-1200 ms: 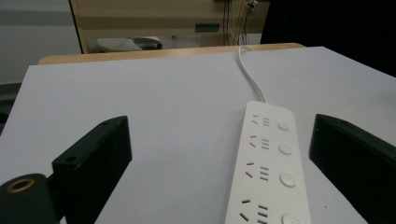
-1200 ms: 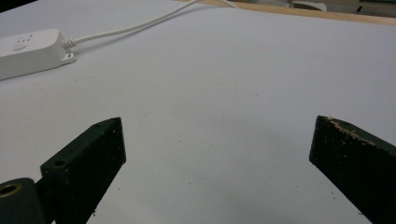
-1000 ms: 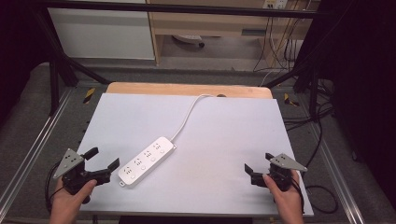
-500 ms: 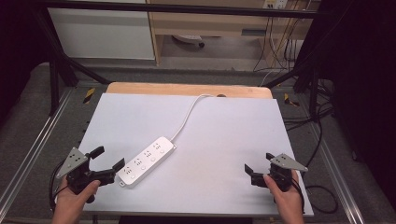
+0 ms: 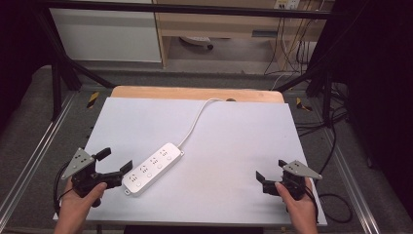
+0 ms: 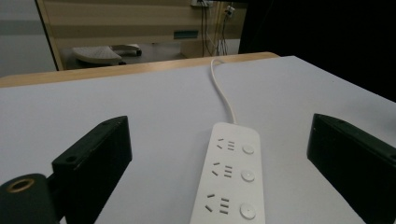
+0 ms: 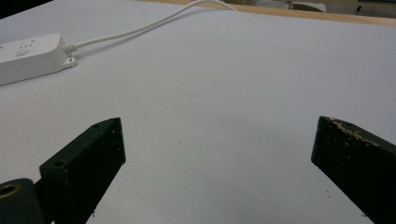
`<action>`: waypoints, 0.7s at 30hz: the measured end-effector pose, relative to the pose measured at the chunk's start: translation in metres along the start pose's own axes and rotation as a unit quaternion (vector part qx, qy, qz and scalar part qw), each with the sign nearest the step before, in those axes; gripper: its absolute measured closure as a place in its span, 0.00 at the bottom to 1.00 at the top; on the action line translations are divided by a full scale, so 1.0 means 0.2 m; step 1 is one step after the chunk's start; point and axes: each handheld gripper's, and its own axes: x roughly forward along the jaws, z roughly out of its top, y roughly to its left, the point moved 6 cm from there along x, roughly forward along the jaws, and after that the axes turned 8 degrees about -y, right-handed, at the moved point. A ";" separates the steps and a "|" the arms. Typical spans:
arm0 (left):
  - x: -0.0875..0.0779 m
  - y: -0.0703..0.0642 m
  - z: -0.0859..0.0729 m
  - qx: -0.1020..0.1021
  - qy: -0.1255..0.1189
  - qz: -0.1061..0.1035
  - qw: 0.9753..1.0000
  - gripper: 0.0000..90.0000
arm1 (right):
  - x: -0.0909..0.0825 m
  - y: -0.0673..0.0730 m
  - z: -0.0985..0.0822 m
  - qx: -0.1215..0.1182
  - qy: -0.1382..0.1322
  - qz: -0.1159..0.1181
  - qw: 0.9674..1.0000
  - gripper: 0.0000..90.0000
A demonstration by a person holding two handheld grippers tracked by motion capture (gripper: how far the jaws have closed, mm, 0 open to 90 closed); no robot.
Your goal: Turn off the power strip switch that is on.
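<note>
Directly ahead of left tongs (image 5: 118,168) lay power strip (image 5: 153,168), near end between wide-spread jaws, long axis running away up-right toward cord (image 5: 195,123). Right tongs (image 5: 269,176) spread too, well apart on desk (image 5: 234,146).

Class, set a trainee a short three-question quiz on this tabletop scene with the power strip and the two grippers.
1. True or false: the left gripper stands open with the power strip lying between its jaws.
2. How many round buttons does the strip show in the left gripper view?
3. Which gripper is nearer the strip: A left, B right gripper?

Key: 1 true. 2 three. 3 A.
</note>
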 end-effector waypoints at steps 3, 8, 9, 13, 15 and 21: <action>0.02 0.00 0.02 0.000 0.001 -0.002 1.000 0.07 | 0.00 0.00 0.00 0.002 0.002 0.000 1.000 0.04; 0.06 0.01 0.06 0.001 0.005 -0.006 1.000 0.07 | 0.00 0.00 0.00 0.003 0.003 0.000 1.000 0.04; 0.07 0.01 0.06 -0.001 0.003 -0.007 1.000 0.07 | 0.00 0.00 0.00 0.003 0.004 -0.001 1.000 0.04; 0.10 0.02 0.07 -0.002 0.011 -0.004 1.000 0.07 | 0.00 -0.01 0.00 0.004 0.004 -0.002 1.000 0.04; 0.11 0.03 0.07 -0.005 0.013 -0.002 1.000 0.07 | 0.00 -0.01 0.00 0.004 0.005 -0.002 1.000 0.04; 0.16 0.02 0.06 -0.001 0.019 0.002 1.000 0.09 | -0.01 0.00 0.00 0.005 0.007 -0.001 1.000 0.04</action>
